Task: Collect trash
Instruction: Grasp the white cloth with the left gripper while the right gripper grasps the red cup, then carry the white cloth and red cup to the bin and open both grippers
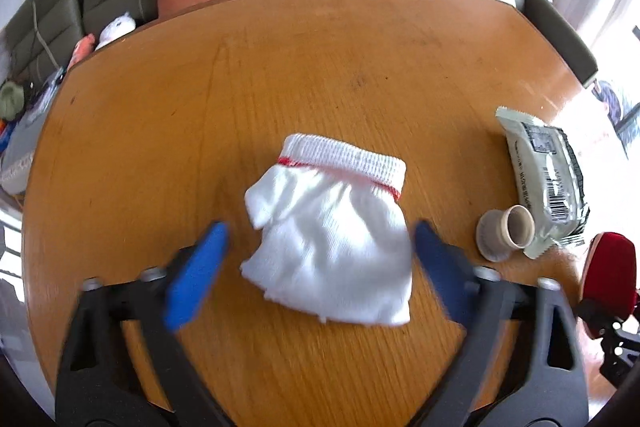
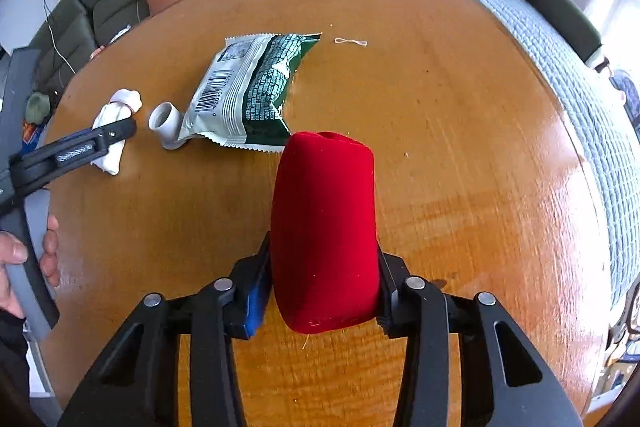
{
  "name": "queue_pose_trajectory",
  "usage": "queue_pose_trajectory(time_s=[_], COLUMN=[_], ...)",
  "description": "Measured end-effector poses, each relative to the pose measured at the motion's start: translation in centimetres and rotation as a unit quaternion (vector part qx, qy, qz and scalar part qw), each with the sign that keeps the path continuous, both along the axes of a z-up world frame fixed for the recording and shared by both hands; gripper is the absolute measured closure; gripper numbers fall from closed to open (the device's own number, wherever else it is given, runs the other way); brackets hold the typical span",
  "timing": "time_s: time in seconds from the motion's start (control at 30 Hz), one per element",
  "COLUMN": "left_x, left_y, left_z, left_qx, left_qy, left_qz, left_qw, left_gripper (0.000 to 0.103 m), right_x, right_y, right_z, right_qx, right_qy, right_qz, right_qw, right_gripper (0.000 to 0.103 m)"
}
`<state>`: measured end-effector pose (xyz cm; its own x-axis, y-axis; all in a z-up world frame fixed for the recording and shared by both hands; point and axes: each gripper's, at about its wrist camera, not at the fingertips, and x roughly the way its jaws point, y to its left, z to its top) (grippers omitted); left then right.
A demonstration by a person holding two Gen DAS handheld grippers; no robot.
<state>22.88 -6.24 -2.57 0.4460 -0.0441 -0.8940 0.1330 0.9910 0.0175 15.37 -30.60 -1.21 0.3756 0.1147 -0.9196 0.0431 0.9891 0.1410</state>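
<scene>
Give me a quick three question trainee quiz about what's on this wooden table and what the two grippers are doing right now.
1. True or false: the right gripper is shut on the red velvet pouch.
2. What lies between the open fingers of the left gripper? A) white glove B) snack wrapper C) small white cup
3. Fill in: the small white cup lies on its ____, touching the snack wrapper.

Key: 1 true; 2 A; 3 side.
</scene>
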Motion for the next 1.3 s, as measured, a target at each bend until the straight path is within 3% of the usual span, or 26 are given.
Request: queue_pose_trajectory(time_s=[0.2,0.3,0.6,0.9,1.13,1.3], left_x=[-0.9,-1.8,-7.7,-14.0,-18.8,-22.4], left_y=[0.2,0.7,4.9,11.1,17.5,22.1], left_z=[0.6,1.2,4.7,6.4,7.3,7.6], left_qx=[-0.010,-0.022,-0.060,-0.056,-0.055,-0.051], left_qy=[-0.017,-0.024,-0.060,-0.076,-0.089,-0.097], left_qz=[-0.018,-0.018,0.010,0.053,0.102,0.146], left_qw=[0.9996,0.9993,0.9963,0.9941,0.9893,0.9831], left_gripper=[0.063,0.072,0.073,0.073,0.073,0.073], right_x=[-0.5,-1.3,-4.2,-6.5,-8.6,-10.9], right_y=[0.5,1.2,5.2,12.6,20.2,26.8], right_z=[0.7,1.7,5.0,7.1,7.6,8.2], right_qx=[0.007,0.005,0.009,0.014,0.021,0.020], right_qy=[0.000,-0.013,-0.043,-0.059,-0.059,-0.062], right_qz=[-0.001,0.006,0.045,0.118,0.191,0.260], right_qw=[1.000,1.000,0.998,0.991,0.980,0.963], right_gripper=[0.063,0.063,0.063,0.063,0.063,0.063])
